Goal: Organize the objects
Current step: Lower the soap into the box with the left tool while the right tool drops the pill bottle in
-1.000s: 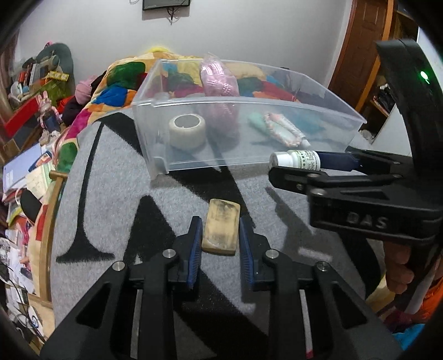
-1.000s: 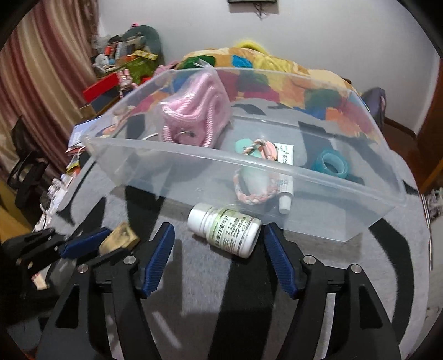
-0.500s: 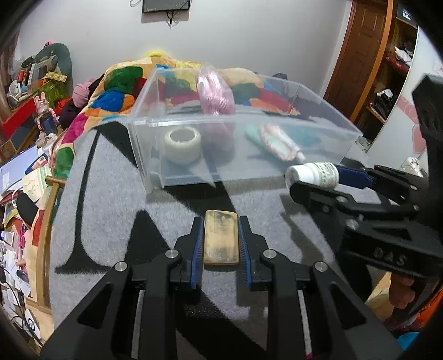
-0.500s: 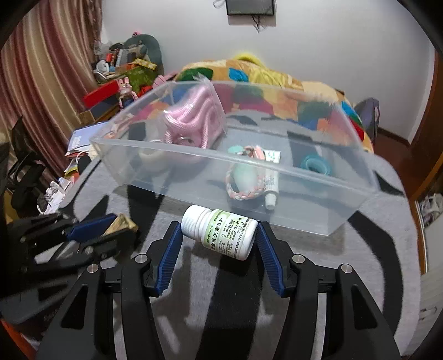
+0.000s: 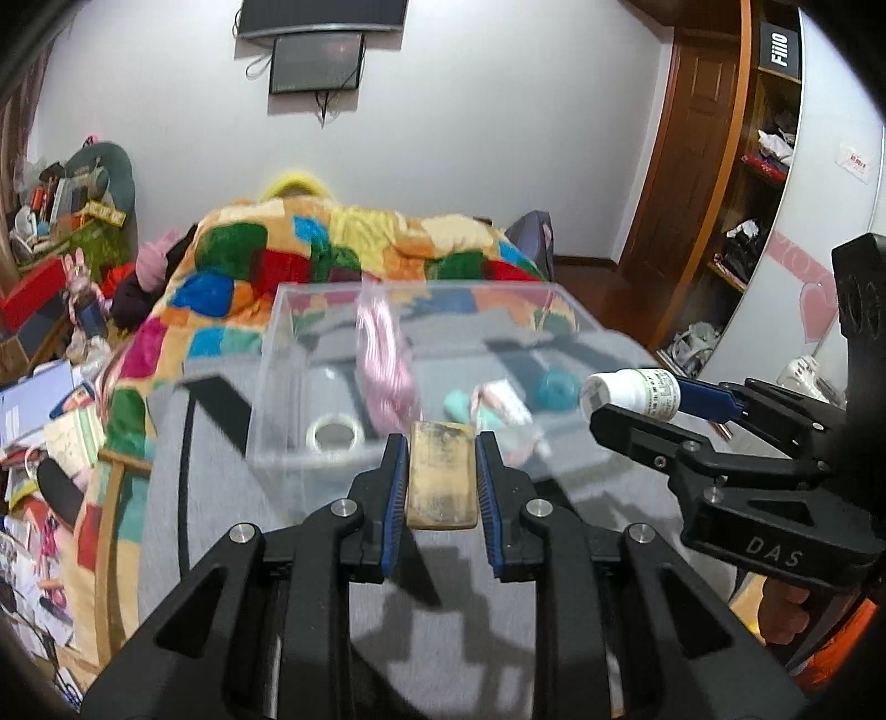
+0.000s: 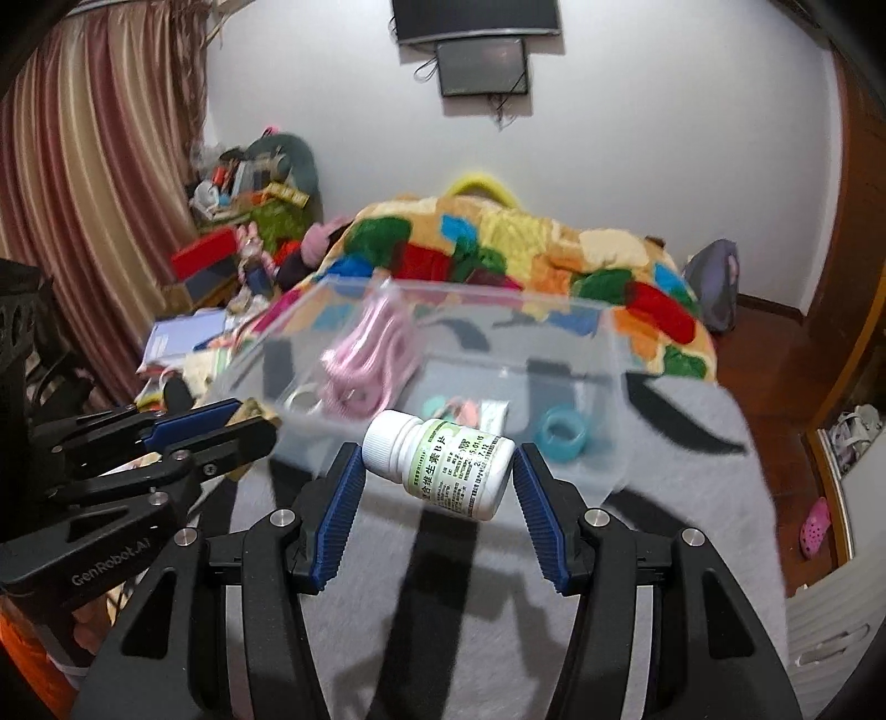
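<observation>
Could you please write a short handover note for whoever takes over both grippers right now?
Left gripper: jaws shut on the tan block, lifted off the grey cloth.
Right gripper: jaws shut on the white pill bottle, held sideways, also lifted.
Clear bin sits just ahead; it holds a pink coiled cord, a clear tape roll, a teal tape roll and small tubes.
Done: both items picked up.
Left: carry both over the bin's near wall and release them inside.

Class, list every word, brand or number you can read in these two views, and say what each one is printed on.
"DAS": body of the right gripper.
"GenRobot.AI": body of the left gripper.
"Fiilo": black sign on the wardrobe.
Pill bottle label: Chinese print and digits, too blurred to quote.
Pink wall sticker: unreadable.
</observation>
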`<state>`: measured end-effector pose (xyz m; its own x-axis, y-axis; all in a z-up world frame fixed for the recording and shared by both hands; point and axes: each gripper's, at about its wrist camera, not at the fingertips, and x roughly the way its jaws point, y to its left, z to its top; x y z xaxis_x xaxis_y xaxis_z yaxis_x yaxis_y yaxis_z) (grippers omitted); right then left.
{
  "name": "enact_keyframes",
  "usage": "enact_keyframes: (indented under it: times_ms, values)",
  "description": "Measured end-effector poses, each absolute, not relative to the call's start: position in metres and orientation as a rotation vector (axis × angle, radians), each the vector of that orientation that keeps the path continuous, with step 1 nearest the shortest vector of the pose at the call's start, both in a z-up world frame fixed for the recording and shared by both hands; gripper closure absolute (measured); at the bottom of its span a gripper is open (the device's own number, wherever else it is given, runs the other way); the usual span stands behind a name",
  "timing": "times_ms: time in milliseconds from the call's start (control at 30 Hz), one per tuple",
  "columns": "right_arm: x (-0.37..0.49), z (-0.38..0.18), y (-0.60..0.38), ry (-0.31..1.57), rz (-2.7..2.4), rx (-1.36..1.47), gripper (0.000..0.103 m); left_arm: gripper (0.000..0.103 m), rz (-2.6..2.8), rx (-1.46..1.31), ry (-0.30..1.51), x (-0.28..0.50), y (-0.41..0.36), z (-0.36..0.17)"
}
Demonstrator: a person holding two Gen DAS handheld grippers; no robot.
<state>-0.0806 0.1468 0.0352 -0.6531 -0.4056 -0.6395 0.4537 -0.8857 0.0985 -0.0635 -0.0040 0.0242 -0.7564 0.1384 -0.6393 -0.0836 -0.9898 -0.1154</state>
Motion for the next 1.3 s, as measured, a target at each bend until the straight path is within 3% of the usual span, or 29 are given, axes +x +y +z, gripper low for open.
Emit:
enact_keyframes:
  times_ms: [267,667,1133,1300]
  values:
    - [-0.115,0.04,0.149,0.097,-2.516,0.959,0.051,0.079,2.797,-1.062,-0.151,-0.104,-0.002,0.028]
    - [-0.153,0.0,0.143,0.081,-2.391,1.147,0.051,0.079,2.723,-1.197,-0.141,-0.142,0.011,-0.002]
    - [-0.122,0.023,0.143,0.165,-2.407,1.028,0.046,0.078,2.751,-1.133,-0.177,-0.119,-0.001,0.016]
    - [-0.097,0.034,0.149,0.172,-2.444,0.937,0.037,0.058,2.799,-1.066,-0.186,-0.093,-0.008,0.026]
